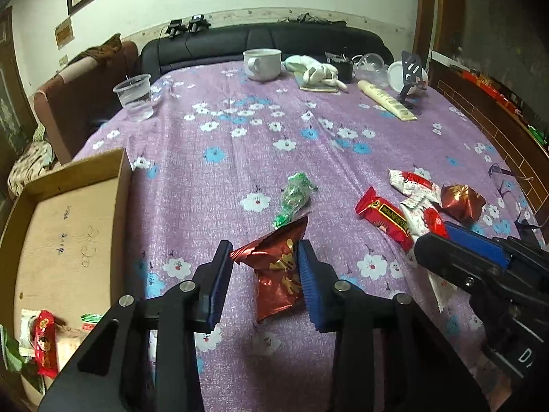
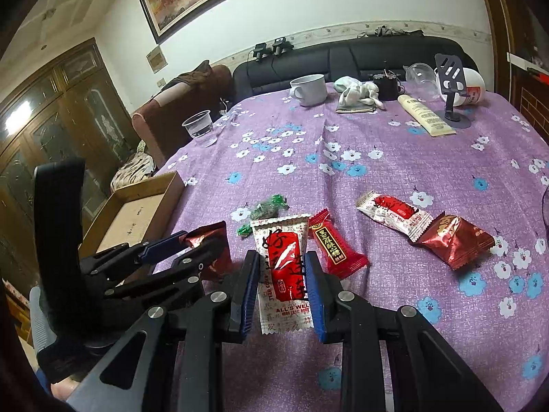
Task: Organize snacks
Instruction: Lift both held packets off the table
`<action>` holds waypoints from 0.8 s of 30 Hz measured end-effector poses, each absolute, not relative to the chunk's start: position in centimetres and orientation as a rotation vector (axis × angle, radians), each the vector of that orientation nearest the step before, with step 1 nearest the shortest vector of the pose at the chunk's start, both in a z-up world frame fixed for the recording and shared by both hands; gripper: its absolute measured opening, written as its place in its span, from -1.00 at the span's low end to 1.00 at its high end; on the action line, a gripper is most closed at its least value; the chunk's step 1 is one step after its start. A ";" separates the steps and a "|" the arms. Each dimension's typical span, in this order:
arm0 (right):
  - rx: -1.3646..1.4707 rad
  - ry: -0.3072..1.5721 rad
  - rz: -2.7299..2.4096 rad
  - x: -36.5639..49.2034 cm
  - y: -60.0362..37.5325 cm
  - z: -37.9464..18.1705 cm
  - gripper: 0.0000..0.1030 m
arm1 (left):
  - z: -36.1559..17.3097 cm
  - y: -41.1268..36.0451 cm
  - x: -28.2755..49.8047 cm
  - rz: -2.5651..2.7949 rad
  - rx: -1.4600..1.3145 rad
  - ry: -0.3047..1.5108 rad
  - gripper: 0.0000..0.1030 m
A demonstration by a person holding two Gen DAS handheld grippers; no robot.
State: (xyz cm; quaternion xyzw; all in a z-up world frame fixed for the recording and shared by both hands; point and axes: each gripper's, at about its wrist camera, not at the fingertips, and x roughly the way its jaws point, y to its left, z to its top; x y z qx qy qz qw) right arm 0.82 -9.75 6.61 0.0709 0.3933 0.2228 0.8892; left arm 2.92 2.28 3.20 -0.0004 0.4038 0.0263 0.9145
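My left gripper point(image 1: 264, 245) is shut on a dark red foil snack packet point(image 1: 278, 274), which hangs tilted just above the purple floral tablecloth point(image 1: 240, 144). To its left stands a shallow cardboard box point(image 1: 68, 226) with a few snacks point(image 1: 44, 340) in its near corner. My right gripper point(image 2: 282, 255) is shut on a white-and-red snack packet point(image 2: 284, 264). On the cloth lie a green candy point(image 2: 266, 207), a red packet point(image 2: 334, 247), another white-and-red packet point(image 2: 394, 218) and a second dark red foil packet point(image 2: 453, 242). The left gripper point(image 2: 202, 240) shows at the right gripper's left.
At the table's far side stand a clear plastic cup point(image 1: 135, 98), a white mug point(image 1: 262, 63), a crumpled white cloth point(image 1: 315, 70), a cream tube point(image 1: 386, 101) and a black phone stand point(image 1: 410, 75). A black sofa point(image 1: 274, 39) lies beyond.
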 end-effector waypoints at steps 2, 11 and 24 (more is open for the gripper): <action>0.152 0.818 0.460 0.9 -9.9 6.6 -0.47 | 2.9 2.0 3.2 0.049 0.011 0.844 -0.29; 0.151 0.814 0.468 0.7 -9.9 6.8 -0.47 | 0.8 1.6 3.9 0.041 0.029 0.905 -0.11; 0.136 0.803 0.477 0.5 -9.6 6.9 -0.47 | 3.6 2.7 1.1 0.088 0.022 0.782 -0.41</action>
